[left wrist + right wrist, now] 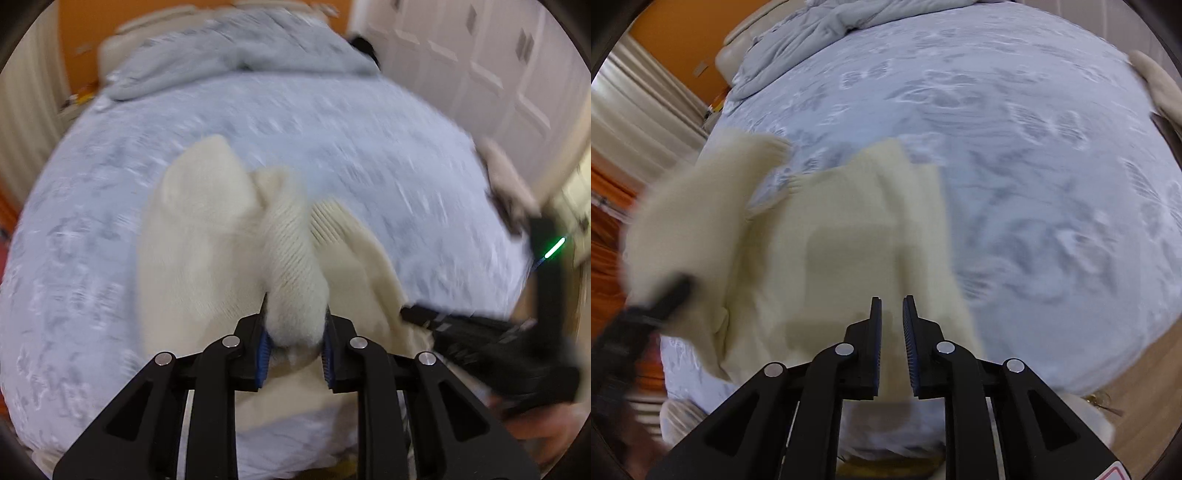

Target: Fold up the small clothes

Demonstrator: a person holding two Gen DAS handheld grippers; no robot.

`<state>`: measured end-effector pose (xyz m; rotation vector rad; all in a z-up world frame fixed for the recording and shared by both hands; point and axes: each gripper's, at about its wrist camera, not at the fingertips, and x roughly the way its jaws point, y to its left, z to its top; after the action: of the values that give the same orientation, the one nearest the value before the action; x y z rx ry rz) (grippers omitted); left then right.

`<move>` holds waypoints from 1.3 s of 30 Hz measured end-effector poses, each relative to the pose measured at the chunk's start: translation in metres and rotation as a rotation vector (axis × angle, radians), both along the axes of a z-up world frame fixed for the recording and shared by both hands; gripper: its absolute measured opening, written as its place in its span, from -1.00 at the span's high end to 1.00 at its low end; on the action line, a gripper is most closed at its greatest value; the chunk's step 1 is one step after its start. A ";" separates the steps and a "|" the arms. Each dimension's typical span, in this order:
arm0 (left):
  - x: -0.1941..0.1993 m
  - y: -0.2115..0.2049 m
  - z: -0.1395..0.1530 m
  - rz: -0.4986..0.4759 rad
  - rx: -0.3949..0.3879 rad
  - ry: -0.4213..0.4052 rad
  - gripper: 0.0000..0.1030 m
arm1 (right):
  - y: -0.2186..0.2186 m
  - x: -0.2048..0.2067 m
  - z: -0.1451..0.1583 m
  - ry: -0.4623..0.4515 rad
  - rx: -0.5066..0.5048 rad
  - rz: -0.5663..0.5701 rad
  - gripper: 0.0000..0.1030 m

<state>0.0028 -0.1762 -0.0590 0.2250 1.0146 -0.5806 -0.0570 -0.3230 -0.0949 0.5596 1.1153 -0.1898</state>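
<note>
A cream knitted sweater (pixel 207 229) lies partly lifted over the pale blue bed cover (pixel 332 129). My left gripper (pixel 295 303) is shut on a bunched ribbed fold of it, which fills the gap between the blue pads. My right gripper (pixel 413 315) appears blurred at the sweater's right edge. In the right wrist view the sweater (pixel 842 221) spreads under my right gripper (pixel 892 299), whose jaws stand a little apart with nothing pinched between them. The left gripper (pixel 679 288) is a dark blur at the left, with a raised part of the sweater hanging from it.
A crumpled grey duvet (pixel 812 33) lies at the far end of the bed cover (pixel 1034 147). Another cream item (pixel 1156 85) sits at the bed's right edge. White wardrobe doors (pixel 480 74) stand beyond. Wooden floor (pixel 1145 369) borders the bed. A hand (pixel 546 424) holds the right gripper.
</note>
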 end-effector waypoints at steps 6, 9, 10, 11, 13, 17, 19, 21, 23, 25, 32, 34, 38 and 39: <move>-0.041 -0.003 -0.034 -0.046 0.101 -0.002 -0.11 | -0.002 -0.015 0.011 -0.056 0.037 0.020 -0.10; -0.060 0.028 -0.014 -0.035 0.086 -0.069 -0.68 | 0.009 -0.005 0.022 -0.097 0.076 0.084 -0.34; -0.065 0.038 -0.012 -0.024 0.089 -0.091 -0.77 | 0.012 0.002 0.022 -0.100 0.091 0.100 -0.37; -0.068 0.051 -0.013 -0.006 0.112 -0.114 -0.79 | 0.017 0.011 0.022 -0.096 0.112 0.116 -0.38; -0.068 0.066 -0.024 0.013 0.167 -0.113 -0.79 | 0.029 0.027 0.018 -0.075 0.129 0.140 -0.38; -0.057 0.090 -0.058 0.091 0.238 -0.069 -0.78 | 0.053 0.055 0.001 0.001 0.147 0.189 -0.38; -0.049 0.095 -0.067 0.122 0.238 -0.048 -0.78 | 0.063 0.064 -0.009 0.039 0.161 0.192 -0.19; -0.038 0.100 -0.075 0.155 0.221 -0.034 -0.27 | 0.070 0.066 -0.008 0.020 0.172 0.202 0.66; -0.026 0.108 -0.082 0.171 0.173 0.055 0.24 | 0.065 0.058 0.015 -0.074 0.184 0.181 0.72; -0.019 0.114 -0.081 0.186 0.109 0.117 0.48 | 0.051 0.042 0.049 -0.186 0.218 0.145 0.75; -0.022 0.086 -0.086 0.142 0.136 0.128 0.59 | -0.005 -0.006 -0.003 -0.010 0.143 -0.001 0.74; -0.021 0.084 -0.094 0.149 0.151 0.155 0.59 | -0.016 -0.013 -0.041 0.062 0.209 -0.045 0.69; -0.029 0.084 -0.088 0.129 0.183 0.126 0.54 | -0.019 -0.020 -0.013 0.037 0.135 -0.084 0.15; -0.030 0.085 -0.084 0.122 0.182 0.115 0.54 | -0.017 -0.021 0.008 0.009 0.027 -0.080 0.12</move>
<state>-0.0273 -0.0915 -0.1426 0.2908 1.1857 -0.3936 -0.0784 -0.3397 -0.0873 0.6286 1.1067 -0.2468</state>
